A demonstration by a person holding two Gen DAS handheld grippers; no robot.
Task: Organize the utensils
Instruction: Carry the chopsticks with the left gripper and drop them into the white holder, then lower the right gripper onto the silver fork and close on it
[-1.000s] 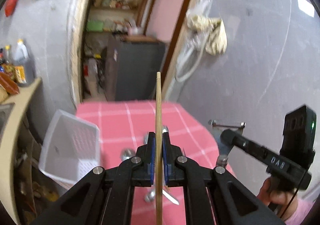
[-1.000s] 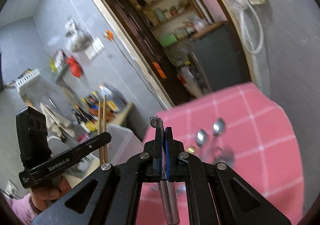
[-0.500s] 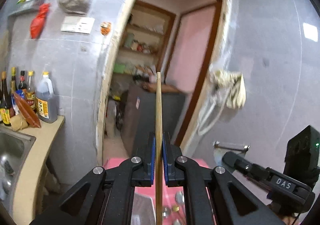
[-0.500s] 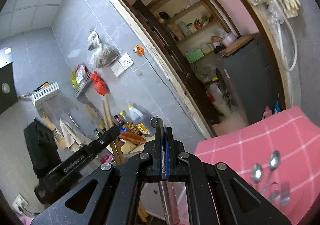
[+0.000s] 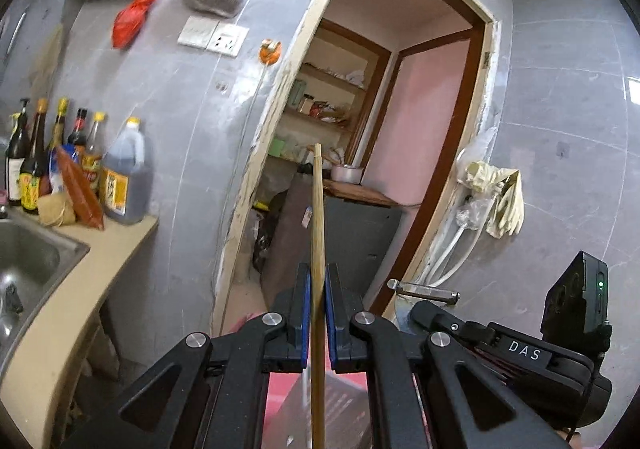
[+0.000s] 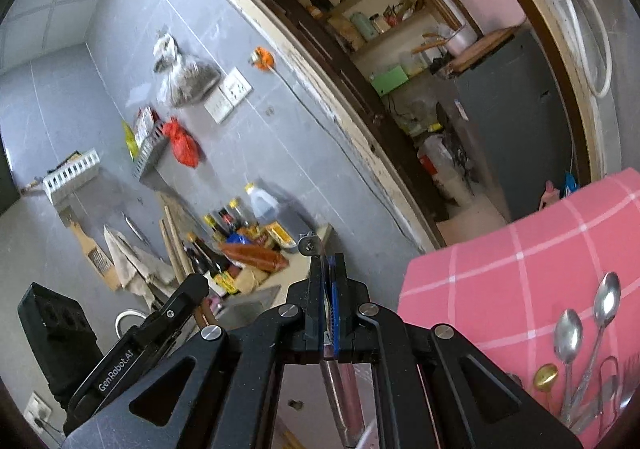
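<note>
In the left wrist view my left gripper (image 5: pixel 318 285) is shut on wooden chopsticks (image 5: pixel 318 209) that stand upright between its blue pads. My right gripper (image 6: pixel 329 273) is shut on a steel-handled metal utensil (image 6: pixel 309 246), whose thick handle hangs below the jaws. Each gripper shows in the other's view: the right gripper (image 5: pixel 412 307) with its metal utensil (image 5: pixel 424 291), and the left gripper (image 6: pixel 198 283) with the chopsticks (image 6: pixel 172 241). Two spoons (image 6: pixel 568 333), a gold spoon (image 6: pixel 546 377) and several other utensils lie on the pink checked tablecloth (image 6: pixel 500 289).
A pale perforated basket (image 5: pixel 344 405) shows below the jaws. A steel sink (image 5: pixel 24 261) and a counter with several bottles (image 5: pixel 120 177) stand to the left. An open doorway with shelves and a dark cabinet (image 5: pixel 360 241) is ahead. Gloves (image 5: pixel 500 193) hang on the wall.
Both views swung up and left, away from the tabletop toward the wall, counter and doorway. The chopsticks and the metal utensil stayed clamped in the jaws.
</note>
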